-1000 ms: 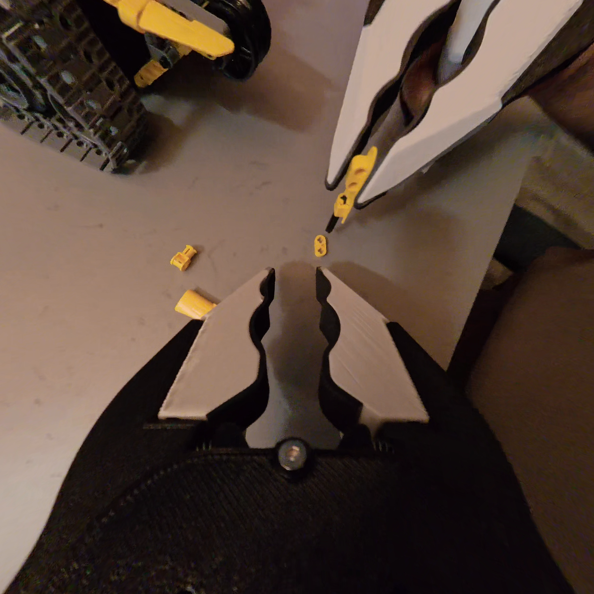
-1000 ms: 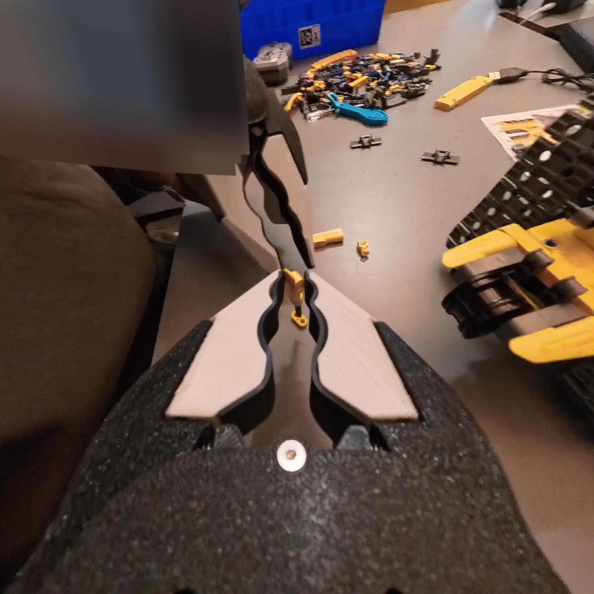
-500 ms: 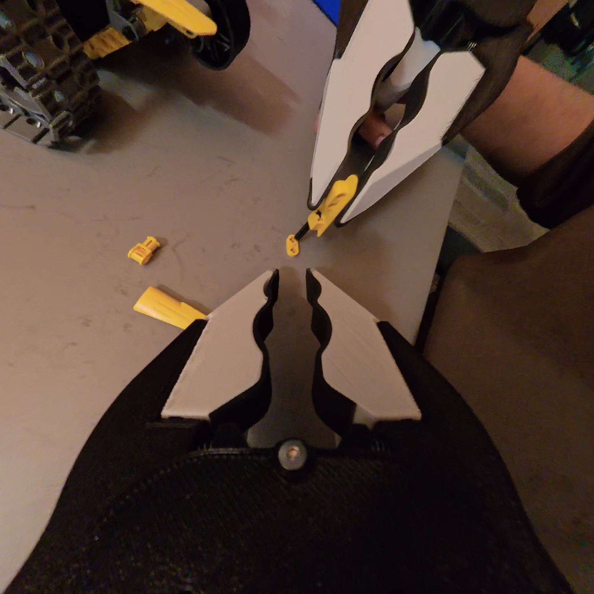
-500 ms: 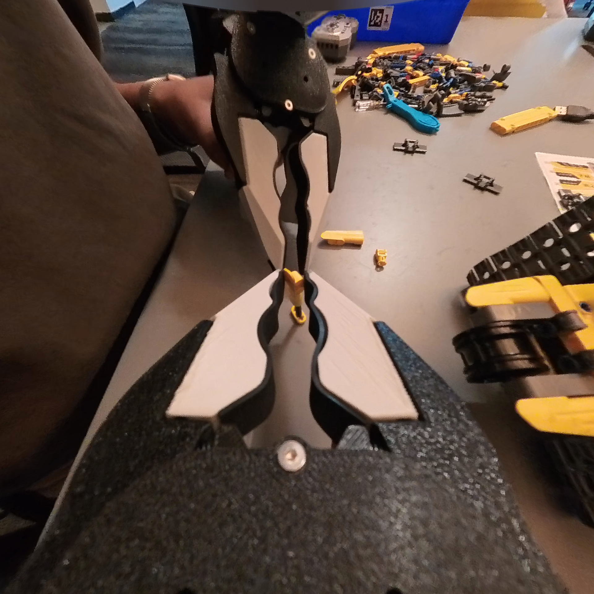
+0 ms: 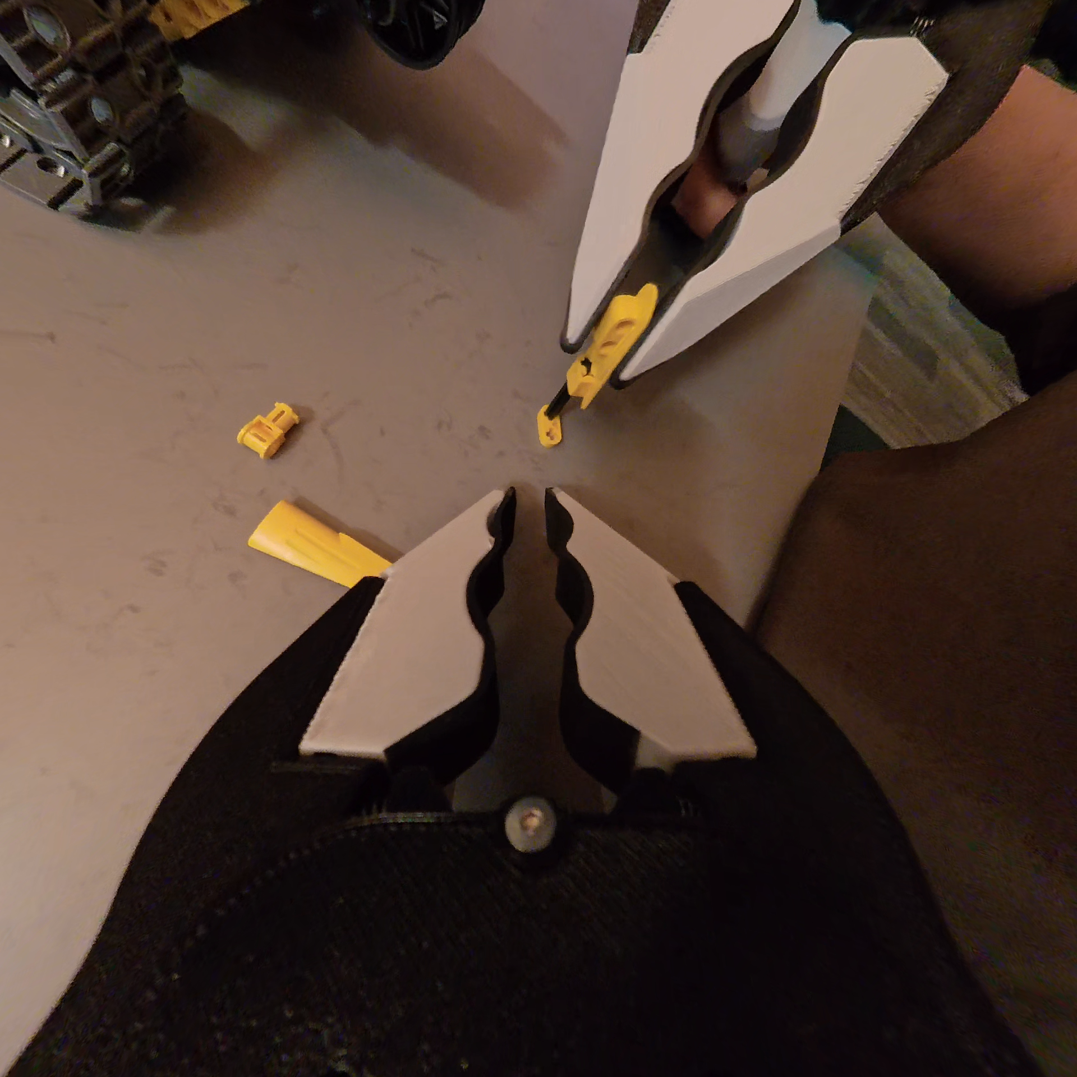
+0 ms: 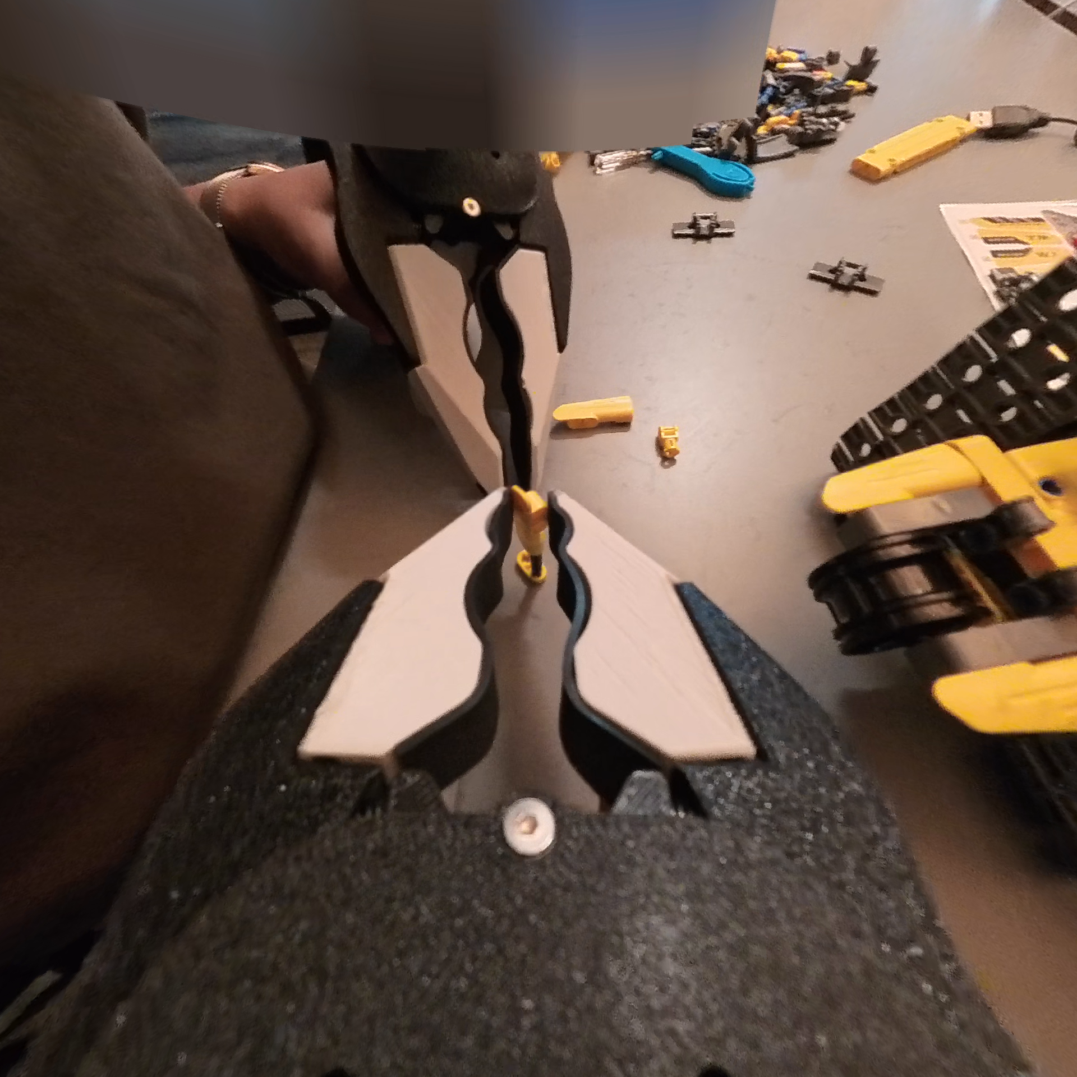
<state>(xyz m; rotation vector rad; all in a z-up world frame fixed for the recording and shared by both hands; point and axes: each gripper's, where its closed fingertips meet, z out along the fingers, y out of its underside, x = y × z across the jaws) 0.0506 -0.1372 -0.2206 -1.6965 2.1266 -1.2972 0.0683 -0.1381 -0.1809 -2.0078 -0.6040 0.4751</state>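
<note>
right gripper (image 6: pixel 527 495) pinching yellow connector (image 6: pixel 530 516), blue tool (image 6: pixel 708 172) right-view only

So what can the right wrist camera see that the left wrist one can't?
Only the right wrist view shows the far table: a pile of small parts, a blue tool, a long yellow piece, a printed sheet and two black clips.

Only the left wrist view shows the forearm behind the right gripper.

Both show the yellow part pinched in the right gripper, the left gripper slightly open and empty, the yellow cone piece, the small yellow connector and the tracked model.
</note>
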